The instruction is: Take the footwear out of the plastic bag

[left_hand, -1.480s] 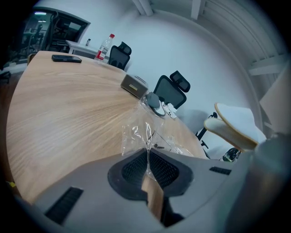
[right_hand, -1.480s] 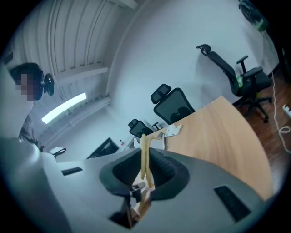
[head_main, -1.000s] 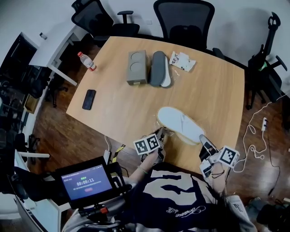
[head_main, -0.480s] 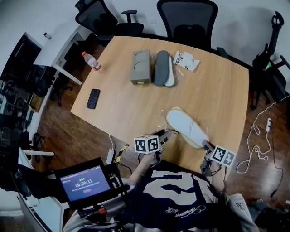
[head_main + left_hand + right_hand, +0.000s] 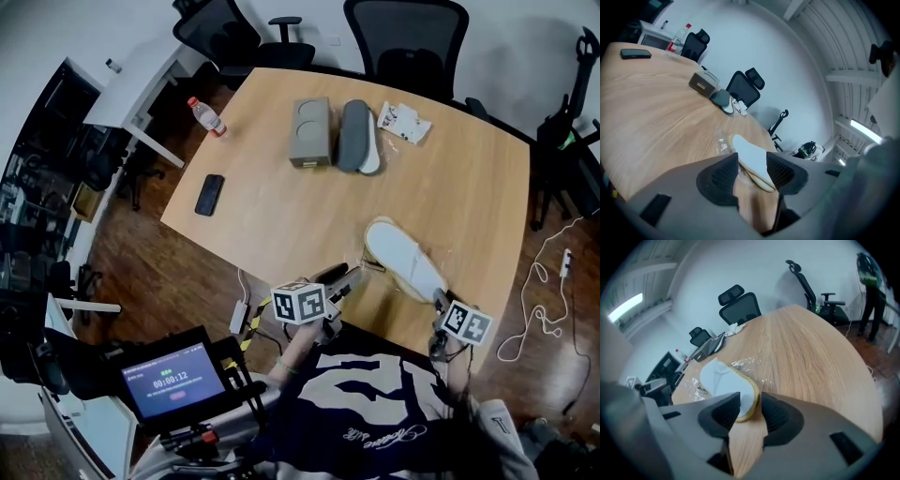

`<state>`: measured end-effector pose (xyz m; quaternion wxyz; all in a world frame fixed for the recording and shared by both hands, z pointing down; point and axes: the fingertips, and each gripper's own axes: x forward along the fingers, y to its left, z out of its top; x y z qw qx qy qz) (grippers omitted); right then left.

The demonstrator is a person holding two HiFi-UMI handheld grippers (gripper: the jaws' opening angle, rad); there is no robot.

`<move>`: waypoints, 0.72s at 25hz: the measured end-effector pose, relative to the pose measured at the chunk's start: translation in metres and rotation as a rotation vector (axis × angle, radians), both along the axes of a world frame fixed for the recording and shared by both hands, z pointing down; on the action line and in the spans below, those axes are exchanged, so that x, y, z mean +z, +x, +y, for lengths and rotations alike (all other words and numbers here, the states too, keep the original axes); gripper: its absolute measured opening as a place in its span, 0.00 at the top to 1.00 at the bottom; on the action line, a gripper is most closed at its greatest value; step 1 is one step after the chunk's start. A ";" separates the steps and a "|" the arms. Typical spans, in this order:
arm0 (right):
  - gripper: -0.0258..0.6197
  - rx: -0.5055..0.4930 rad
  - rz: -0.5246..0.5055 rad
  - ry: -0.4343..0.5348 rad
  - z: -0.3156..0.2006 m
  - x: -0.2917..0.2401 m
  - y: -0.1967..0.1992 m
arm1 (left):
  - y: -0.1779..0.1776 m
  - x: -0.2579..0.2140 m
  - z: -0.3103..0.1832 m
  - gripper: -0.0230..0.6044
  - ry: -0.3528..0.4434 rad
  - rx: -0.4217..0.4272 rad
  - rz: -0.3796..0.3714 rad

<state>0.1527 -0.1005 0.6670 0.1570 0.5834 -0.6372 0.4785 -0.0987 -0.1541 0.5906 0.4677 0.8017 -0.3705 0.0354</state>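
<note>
One flat white slipper [image 5: 405, 264], oval with a tan rim, is seen in a clear, wrinkled plastic bag [image 5: 747, 363]. It is laid near the near edge of the wooden table [image 5: 281, 225], toward the right corner. The left gripper [image 5: 751, 169] is released. Its jaws have just been opened wide, and one end of the slipper is seen in the gap, not pressed by the ribbed black pads. The right gripper [image 5: 750, 411] is released too, its jaws just opened, and the rounded other end lies between them.

Near the far edge are placed one grey box [image 5: 311, 131] with two round hollows, one grey slipper [image 5: 354, 136] and one white packet [image 5: 403, 122]. One bottle [image 5: 206, 116] is stood at the far left corner, and one dark phone [image 5: 211, 194] is laid by the left edge.
</note>
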 end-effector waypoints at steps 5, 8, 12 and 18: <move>0.73 0.031 0.066 0.075 0.016 -0.027 0.000 | -0.010 -0.029 0.007 0.66 0.091 0.004 -0.014; 0.73 0.064 0.005 0.150 0.021 -0.048 -0.005 | -0.004 -0.033 0.012 0.66 0.110 0.011 0.020; 0.73 0.011 -0.033 0.224 0.029 -0.080 -0.024 | 0.014 -0.035 0.026 0.66 0.123 0.041 0.038; 0.73 -0.121 -0.109 0.329 0.031 -0.119 -0.055 | 0.045 -0.048 0.049 0.66 0.166 0.074 0.048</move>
